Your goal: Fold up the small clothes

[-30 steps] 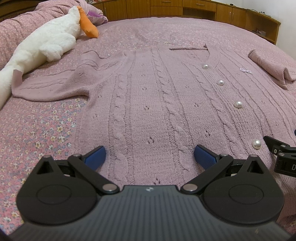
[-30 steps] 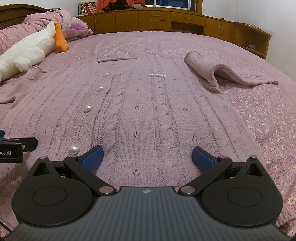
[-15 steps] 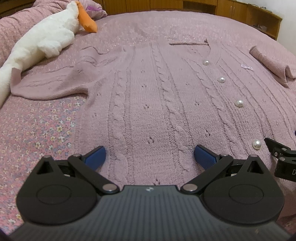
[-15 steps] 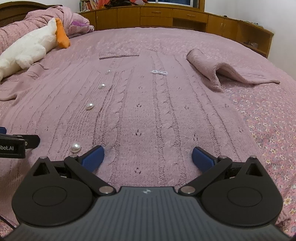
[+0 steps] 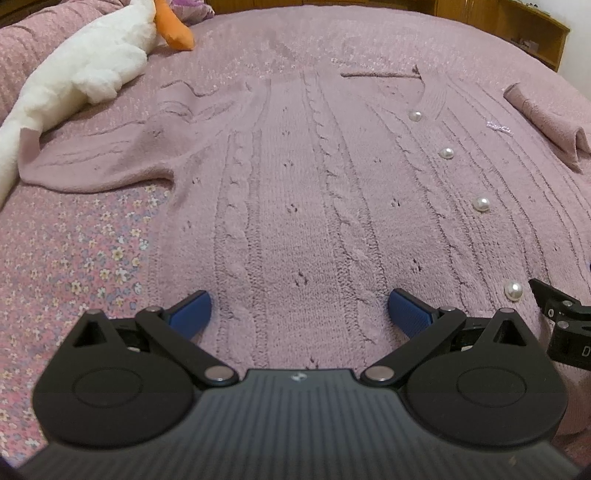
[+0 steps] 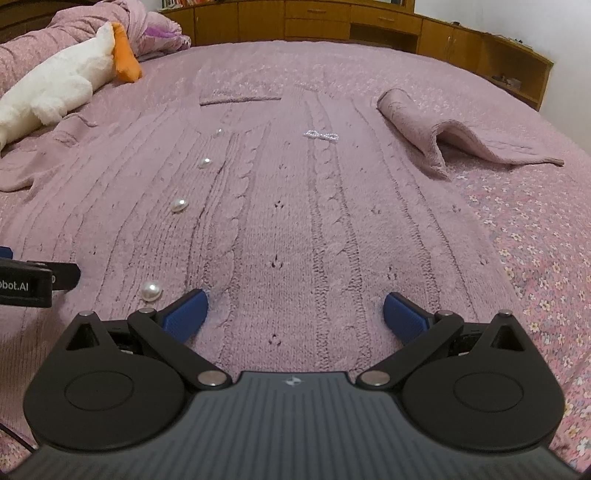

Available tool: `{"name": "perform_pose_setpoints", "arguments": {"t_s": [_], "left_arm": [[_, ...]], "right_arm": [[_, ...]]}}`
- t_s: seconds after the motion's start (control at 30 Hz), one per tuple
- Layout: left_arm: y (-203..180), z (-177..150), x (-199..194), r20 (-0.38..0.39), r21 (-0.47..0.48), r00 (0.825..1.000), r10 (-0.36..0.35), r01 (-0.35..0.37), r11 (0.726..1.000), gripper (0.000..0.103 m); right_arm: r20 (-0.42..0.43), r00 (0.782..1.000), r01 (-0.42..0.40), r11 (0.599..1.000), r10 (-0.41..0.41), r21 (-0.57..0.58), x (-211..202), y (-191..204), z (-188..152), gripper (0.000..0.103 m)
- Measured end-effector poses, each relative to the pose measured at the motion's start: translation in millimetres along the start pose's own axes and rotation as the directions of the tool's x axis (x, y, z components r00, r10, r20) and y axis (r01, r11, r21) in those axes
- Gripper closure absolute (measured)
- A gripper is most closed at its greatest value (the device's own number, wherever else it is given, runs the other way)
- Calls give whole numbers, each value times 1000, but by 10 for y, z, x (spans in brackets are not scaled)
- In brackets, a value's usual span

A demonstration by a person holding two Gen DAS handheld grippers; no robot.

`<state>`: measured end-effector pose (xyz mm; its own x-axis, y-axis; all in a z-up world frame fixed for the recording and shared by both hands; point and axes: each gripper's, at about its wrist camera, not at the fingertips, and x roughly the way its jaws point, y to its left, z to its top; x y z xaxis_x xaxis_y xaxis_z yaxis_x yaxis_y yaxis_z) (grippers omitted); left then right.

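A mauve cable-knit cardigan (image 5: 303, 192) with pearl buttons (image 5: 481, 204) lies flat, front up, on the bed; it also shows in the right wrist view (image 6: 295, 206). Its left sleeve (image 5: 103, 162) spreads out to the left. Its right sleeve (image 6: 443, 129) lies bent and rumpled at the right. My left gripper (image 5: 299, 310) is open and empty, low over the hem on the garment's left half. My right gripper (image 6: 295, 310) is open and empty, low over the hem on the right half, beside the lowest pearl button (image 6: 150, 290).
A white plush goose (image 5: 85, 70) with an orange beak lies at the far left, touching the left sleeve's cuff. The bed has a pink floral cover (image 5: 74, 258). Wooden cabinets (image 6: 369, 26) run along the far wall. The other gripper's black body (image 5: 565, 317) shows at the right edge.
Both grippers have dipped lower and tilted down toward the cardigan's hem. Both stay open. The cardigan has not moved.
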<state>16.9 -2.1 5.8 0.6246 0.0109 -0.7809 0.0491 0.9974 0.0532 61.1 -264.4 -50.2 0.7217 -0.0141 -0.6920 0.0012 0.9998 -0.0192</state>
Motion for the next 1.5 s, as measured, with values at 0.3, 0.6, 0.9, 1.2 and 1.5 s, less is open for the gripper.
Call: {"name": "perform_pose_setpoints", "arguments": {"t_s": [0.3,0.6,0.9,1.2,1.5], "left_arm": [[11,52,13,-16,-2,1000,-1,1,1000,0],[66,119,-9,-55,-42,998,-6,4,999,0],[77,257,-96,-53,-41,999,-11,9,999,0],[1,428,-243,-28,-29,999,-22,22,999,0],[-83,571,-309,-12,-37,1000,-23,22,999,0]], "right_arm": [[-49,998,-35,999,34,-11,7,-45,67,0],[-80,993,-80,996,84,48,-45,-152,170,0],[-34,991,-127,984,132,125,-220,-335,340,0],[0,988,-152,970,155,190,-253,-741,527,0],[74,988,-155,939,139,307,-224,-1546,838,0]]}}
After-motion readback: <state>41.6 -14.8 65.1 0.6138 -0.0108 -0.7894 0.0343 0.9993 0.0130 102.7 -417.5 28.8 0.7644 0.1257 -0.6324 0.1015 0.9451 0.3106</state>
